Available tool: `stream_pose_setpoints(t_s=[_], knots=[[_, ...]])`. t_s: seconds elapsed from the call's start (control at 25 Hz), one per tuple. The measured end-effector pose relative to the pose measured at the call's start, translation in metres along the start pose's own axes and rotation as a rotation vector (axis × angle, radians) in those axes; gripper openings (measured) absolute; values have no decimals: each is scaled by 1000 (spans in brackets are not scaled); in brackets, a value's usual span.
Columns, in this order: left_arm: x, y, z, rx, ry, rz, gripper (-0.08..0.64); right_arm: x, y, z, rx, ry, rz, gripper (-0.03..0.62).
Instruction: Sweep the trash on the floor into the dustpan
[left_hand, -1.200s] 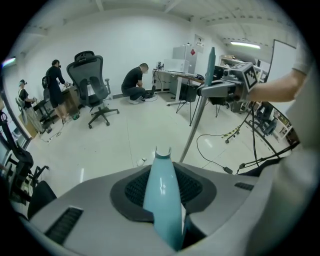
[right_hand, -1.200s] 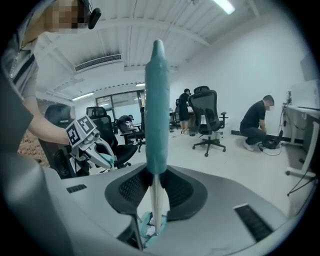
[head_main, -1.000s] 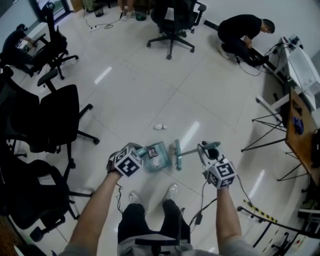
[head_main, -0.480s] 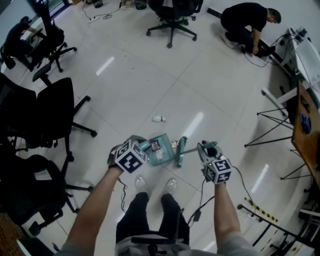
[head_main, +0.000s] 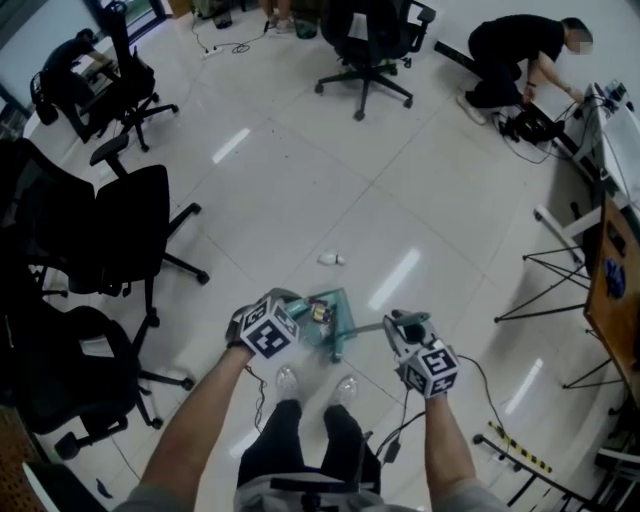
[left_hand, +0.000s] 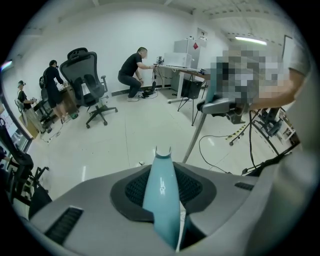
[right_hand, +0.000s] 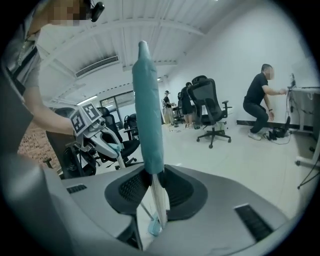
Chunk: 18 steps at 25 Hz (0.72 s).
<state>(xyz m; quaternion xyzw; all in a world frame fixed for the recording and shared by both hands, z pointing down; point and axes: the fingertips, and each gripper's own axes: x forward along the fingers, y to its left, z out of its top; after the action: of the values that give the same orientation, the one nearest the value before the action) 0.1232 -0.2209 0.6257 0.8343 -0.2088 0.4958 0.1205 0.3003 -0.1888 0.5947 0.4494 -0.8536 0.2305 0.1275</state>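
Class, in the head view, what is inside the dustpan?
Inside the dustpan shows one small dark patch, too small to identify. The left gripper hides its handle end. The white scrap lies outside, on the floor.

Bright overhead light glares off the glossy floor (head_main: 300, 200); fisheye edges darken.

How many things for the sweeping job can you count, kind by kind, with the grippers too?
grippers: 2 (left gripper, right gripper)
dustpan: 1
broom: 1
trash piece on the floor: 1
Total: 5
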Motion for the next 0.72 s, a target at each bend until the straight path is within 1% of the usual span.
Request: stream_pose_setpoints(t_s=[0.08,0.2,0.32,0.48,0.6,0.72], knots=[[-10,11,-4,-28,-4,26,111,3,0,20,-33,-20,19,91],[-23,23,-1,-93,-21,65,110,6,-5,44,-93,-25,42,91],[-31,40,-5,-115,-20,86,110,19,-7,72,-142,-10,37,91],[-36,73,-17,-154,-17,104,110,49,-28,107,-183,-10,-3,91],[-35,100,-30,-187,-10,125,110,71,-50,119,-184,-14,-46,92],[-35,123,-35,-215,-18,136,112,91,-66,133,-220,12,-104,92]])
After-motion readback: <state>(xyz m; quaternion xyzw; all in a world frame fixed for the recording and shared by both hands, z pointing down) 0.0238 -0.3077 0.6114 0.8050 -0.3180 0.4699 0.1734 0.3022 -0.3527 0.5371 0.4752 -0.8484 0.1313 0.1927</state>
